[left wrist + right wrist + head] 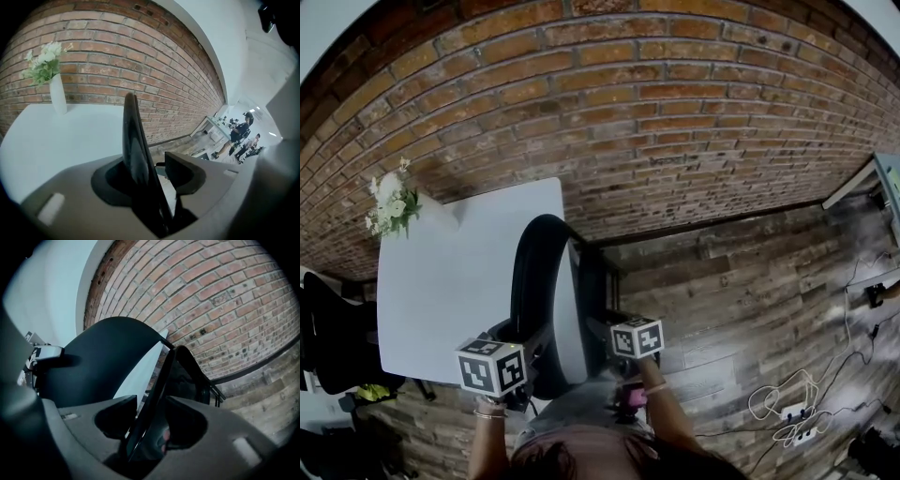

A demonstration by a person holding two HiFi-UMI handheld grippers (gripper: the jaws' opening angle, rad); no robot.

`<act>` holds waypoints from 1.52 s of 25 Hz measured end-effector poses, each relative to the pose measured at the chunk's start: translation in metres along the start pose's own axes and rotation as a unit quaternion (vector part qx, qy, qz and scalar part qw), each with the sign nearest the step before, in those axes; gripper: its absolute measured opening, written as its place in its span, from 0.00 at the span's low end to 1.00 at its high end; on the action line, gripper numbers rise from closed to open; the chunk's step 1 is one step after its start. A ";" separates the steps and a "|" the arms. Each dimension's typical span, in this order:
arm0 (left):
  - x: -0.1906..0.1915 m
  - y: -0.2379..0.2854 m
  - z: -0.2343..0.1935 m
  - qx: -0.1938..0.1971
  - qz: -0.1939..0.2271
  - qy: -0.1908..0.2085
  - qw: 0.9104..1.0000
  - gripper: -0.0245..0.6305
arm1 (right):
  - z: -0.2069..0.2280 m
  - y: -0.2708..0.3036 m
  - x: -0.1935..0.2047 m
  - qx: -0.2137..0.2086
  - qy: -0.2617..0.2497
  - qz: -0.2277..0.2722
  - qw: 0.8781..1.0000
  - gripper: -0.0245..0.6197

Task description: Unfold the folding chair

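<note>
- The brick wall point(675, 112) stands close behind the chair, and the wooden floor point(750, 281) lies open just to its right; judging by that, the room to spread the chair is to the right and toward the person, not backward;
- the white table point(441, 281) stands just beside the chair on its left; the parts that swing out ought to go away from it, so that nothing knocks its edge;
- the folding chair point(539, 281) stands upright and folded flat between the table and the open floor, directly before the person; the step in hand looks like taking hold of two of its panels so as to part them;
- the left gripper point(146, 161) has its jaws apart around the edge of a black panel point(133, 136), which lies against one jaw with a gap at the other; it probably needs to close firmly there to steady that half;
- the right gripper point(152, 399) likewise straddles a thin dark panel point(157, 380) with its jaws apart, not clamped; I judge a deeper bite wise before any pull, since so thin an edge may slip;
- the vase of flowers point(394, 202) sits at the table's far corner, well apart from the chair; a slow, even spread should spare the table a jolt.
</note>
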State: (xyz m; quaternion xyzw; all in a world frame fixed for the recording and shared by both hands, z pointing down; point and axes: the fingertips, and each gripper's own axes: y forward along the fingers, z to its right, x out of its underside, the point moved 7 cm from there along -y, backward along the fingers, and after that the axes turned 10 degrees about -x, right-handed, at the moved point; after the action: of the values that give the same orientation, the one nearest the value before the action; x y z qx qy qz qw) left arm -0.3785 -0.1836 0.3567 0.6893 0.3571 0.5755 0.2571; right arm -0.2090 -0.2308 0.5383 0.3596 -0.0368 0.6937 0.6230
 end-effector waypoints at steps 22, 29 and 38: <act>-0.002 0.002 0.010 -0.019 -0.031 0.007 0.999 0.19 | 0.015 0.027 0.018 -0.043 0.067 -0.024 0.997 0.32; -0.005 0.004 0.029 0.002 -0.041 0.043 0.998 0.21 | 0.017 0.029 0.020 -0.036 0.080 -0.022 0.996 0.31; -0.005 0.004 0.045 0.011 -0.029 0.023 0.999 0.21 | 0.021 0.015 0.018 -0.012 0.079 -0.024 0.996 0.25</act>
State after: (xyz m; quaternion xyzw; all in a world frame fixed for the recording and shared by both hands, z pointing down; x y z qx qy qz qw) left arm -0.3345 -0.1876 0.3481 0.6681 0.3887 0.5798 0.2577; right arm -0.2119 -0.2298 0.5691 0.2965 0.0129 0.7045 0.6447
